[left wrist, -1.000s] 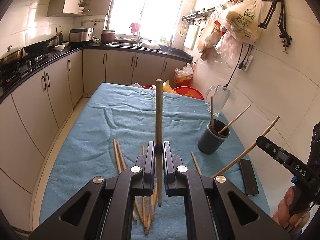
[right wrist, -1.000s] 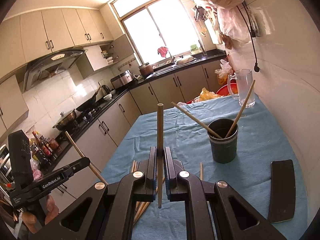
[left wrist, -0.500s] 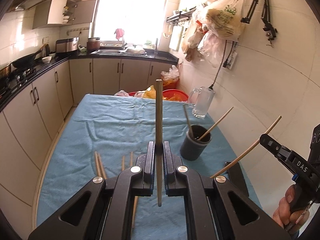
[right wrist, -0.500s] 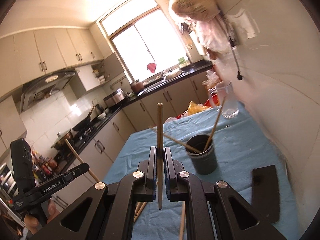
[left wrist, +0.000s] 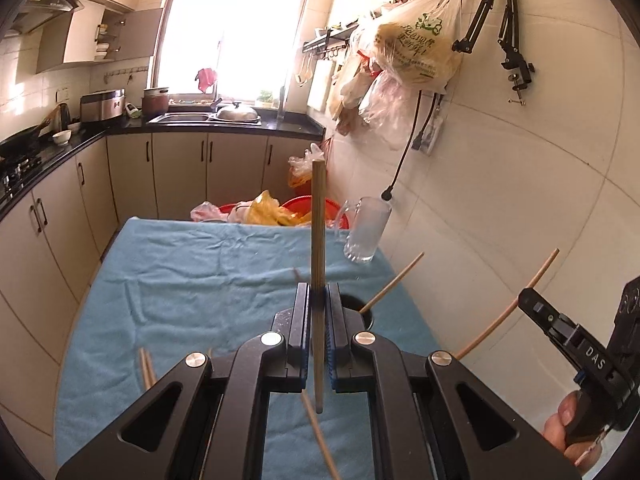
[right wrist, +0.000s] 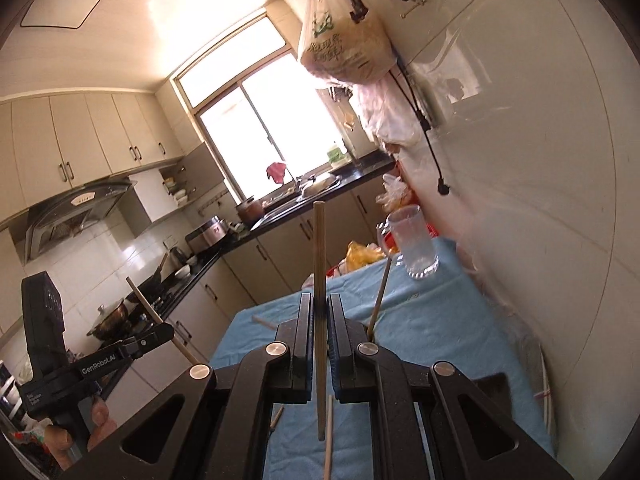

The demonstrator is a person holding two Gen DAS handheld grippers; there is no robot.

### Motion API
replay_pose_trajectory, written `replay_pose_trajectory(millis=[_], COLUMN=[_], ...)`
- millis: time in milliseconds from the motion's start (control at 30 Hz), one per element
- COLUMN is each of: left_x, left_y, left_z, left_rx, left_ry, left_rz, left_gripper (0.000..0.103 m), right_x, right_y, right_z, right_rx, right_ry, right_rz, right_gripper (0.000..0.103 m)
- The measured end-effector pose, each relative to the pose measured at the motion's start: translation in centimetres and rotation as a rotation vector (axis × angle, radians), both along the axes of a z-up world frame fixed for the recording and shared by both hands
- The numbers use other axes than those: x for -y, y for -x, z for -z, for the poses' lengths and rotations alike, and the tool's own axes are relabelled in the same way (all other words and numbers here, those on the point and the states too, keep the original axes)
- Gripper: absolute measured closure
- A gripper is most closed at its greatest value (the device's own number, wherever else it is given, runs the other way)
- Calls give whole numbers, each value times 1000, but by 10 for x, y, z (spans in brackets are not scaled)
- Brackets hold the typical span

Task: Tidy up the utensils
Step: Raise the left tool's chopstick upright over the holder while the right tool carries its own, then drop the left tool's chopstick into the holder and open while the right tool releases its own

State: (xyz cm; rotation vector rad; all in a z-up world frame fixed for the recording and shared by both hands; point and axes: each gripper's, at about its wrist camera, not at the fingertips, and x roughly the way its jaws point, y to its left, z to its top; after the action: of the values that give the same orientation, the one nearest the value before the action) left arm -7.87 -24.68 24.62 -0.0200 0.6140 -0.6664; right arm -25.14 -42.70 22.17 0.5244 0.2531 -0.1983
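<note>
My left gripper (left wrist: 318,300) is shut on a wooden chopstick (left wrist: 318,240) that stands upright between the jaws. It hovers just over the dark utensil cup (left wrist: 360,312), mostly hidden behind the fingers, with a chopstick (left wrist: 394,282) leaning out of it. My right gripper (right wrist: 319,308) is shut on another upright chopstick (right wrist: 319,264); the cup is hidden behind it, with one chopstick (right wrist: 380,296) rising from there. Each gripper shows in the other's view, the right (left wrist: 536,304) and the left (right wrist: 160,332). Loose chopsticks (left wrist: 146,366) lie on the blue cloth (left wrist: 180,280).
A glass mug (left wrist: 366,232) stands at the table's far right corner by the tiled wall. A dark flat phone-like object (right wrist: 492,392) lies on the cloth at the right. Red basins (left wrist: 304,206) sit beyond the table's far edge. Cabinets run along the left.
Both grippers moved forward and closer over the cup, each still gripping its chopstick. The cup went from plainly visible to mostly hidden behind the fingers. The right view tilted upward.
</note>
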Motion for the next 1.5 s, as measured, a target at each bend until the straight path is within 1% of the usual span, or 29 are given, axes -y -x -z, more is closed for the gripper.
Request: replay_pose_trajectory(millis=[167, 333, 467, 633, 767, 900, 1067, 1133, 1233, 1333, 1467, 1500], left_x=[30, 54, 68, 79, 89, 95, 99, 99, 98, 96, 90, 87], left_y=[-20, -41, -60, -84, -100, -105, -111, -113, -113, -111, -103, -100], left_z=[-12, -16, -11, 4, 25, 43, 61, 67, 71, 70, 60, 56], left_rx=[3, 12, 0, -32, -69, -95, -115, -129, -128, -134, -120, -115], left_ry=[26, 35, 41, 62, 42, 17, -10, -15, -15, -16, 3, 12], left_rz=[18, 19, 16, 2, 2, 12, 14, 13, 12, 23, 27, 28], left_gripper=[96, 96, 96, 96, 96, 96, 96, 96, 96, 92, 77, 75], right_x=[16, 28, 36, 45, 51, 55, 60, 62, 64, 65, 63, 62], right_y=[-16, -39, -59, -87, -109, -124, -140, -145, -148, -145, -133, -127], right_z=[-12, -20, -21, -16, -4, 14, 43, 51, 60, 59, 46, 42], right_rx=[10, 9, 8, -10, -47, -97, -173, -193, -214, -208, -182, -170], right_ry=[8, 16, 21, 39, 36, 23, -6, -22, -42, -43, -27, -22], right_rz=[26, 42, 55, 76, 80, 71, 57, 54, 41, 50, 59, 62], right_gripper=[96, 96, 96, 96, 96, 96, 96, 96, 95, 95, 94, 94])
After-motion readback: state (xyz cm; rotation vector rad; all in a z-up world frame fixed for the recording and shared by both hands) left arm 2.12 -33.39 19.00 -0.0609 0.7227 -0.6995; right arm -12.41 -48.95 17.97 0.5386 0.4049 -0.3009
